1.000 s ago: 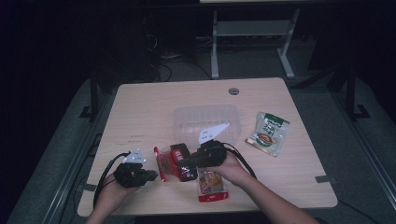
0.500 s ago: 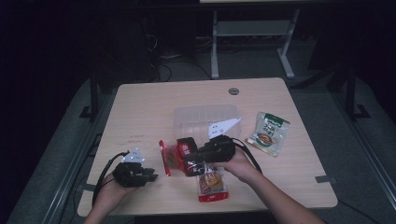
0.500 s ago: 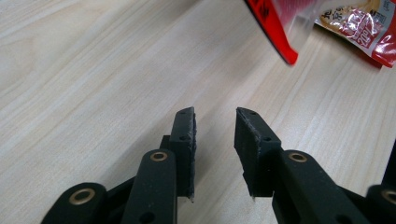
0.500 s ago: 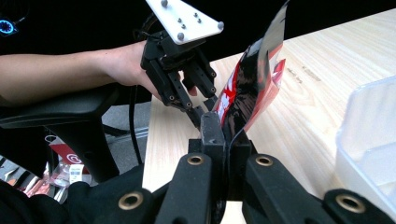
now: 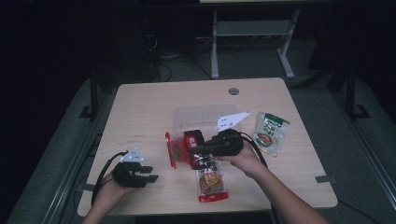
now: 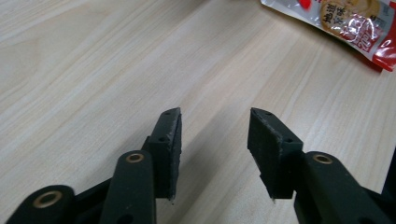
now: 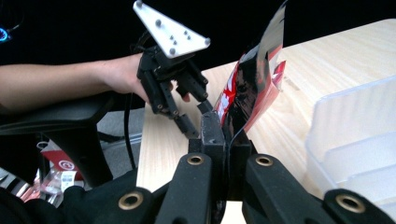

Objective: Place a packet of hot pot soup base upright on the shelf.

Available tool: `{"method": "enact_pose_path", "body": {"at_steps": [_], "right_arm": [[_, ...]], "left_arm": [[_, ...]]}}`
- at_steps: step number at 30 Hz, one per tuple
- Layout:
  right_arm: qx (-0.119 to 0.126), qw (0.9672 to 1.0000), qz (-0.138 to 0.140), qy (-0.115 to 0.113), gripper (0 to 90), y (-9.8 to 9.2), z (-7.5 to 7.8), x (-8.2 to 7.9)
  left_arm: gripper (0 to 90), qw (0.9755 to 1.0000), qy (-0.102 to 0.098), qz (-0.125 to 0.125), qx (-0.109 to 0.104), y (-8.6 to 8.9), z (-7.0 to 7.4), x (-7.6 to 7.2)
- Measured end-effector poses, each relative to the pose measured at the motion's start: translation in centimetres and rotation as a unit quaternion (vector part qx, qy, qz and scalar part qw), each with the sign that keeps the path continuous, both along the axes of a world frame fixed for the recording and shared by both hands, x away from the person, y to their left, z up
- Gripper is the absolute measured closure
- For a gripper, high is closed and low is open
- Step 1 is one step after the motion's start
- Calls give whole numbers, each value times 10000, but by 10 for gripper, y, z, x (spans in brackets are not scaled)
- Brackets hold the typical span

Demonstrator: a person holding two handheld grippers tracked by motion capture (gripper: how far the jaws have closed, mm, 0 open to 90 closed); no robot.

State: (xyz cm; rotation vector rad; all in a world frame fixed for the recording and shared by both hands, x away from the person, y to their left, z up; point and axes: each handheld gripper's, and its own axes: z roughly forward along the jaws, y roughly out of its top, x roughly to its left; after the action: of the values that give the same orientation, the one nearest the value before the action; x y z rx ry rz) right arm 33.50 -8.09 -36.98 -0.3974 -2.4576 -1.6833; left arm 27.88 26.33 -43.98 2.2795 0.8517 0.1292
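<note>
Glossy foil packet in right tongs; matt pale wood-grain table; translucent plastic tray beside.

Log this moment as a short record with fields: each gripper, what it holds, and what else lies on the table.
right gripper: shut on red-and-black snack packet, lifted off the table
left gripper: jaws just opening, nothing between them, above bare wooden table
clear plastic tray: behind the right gripper
green snack pouch: right of tray
red biscuit pouch: near front edge
</note>
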Motion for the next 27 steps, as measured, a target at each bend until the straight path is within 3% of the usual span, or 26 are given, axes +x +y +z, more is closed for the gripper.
{"method": "enact_pose_path", "body": {"at_steps": [10, 19, 27], "right_arm": [[-2, 9995, -302, -50, 899, -14, 5, 8], [4, 9987, -485, -130, 900, -16, 11, 17], [-13, 9973, -707, -212, 899, -19, 16, 29]], "left_arm": [[421, 9999, -106, -36, -44, 0, 2, -2], [389, 9997, -221, -46, 52, 3, 4, -3], [373, 9997, -231, -35, 4, 5, 2, -7]]}}
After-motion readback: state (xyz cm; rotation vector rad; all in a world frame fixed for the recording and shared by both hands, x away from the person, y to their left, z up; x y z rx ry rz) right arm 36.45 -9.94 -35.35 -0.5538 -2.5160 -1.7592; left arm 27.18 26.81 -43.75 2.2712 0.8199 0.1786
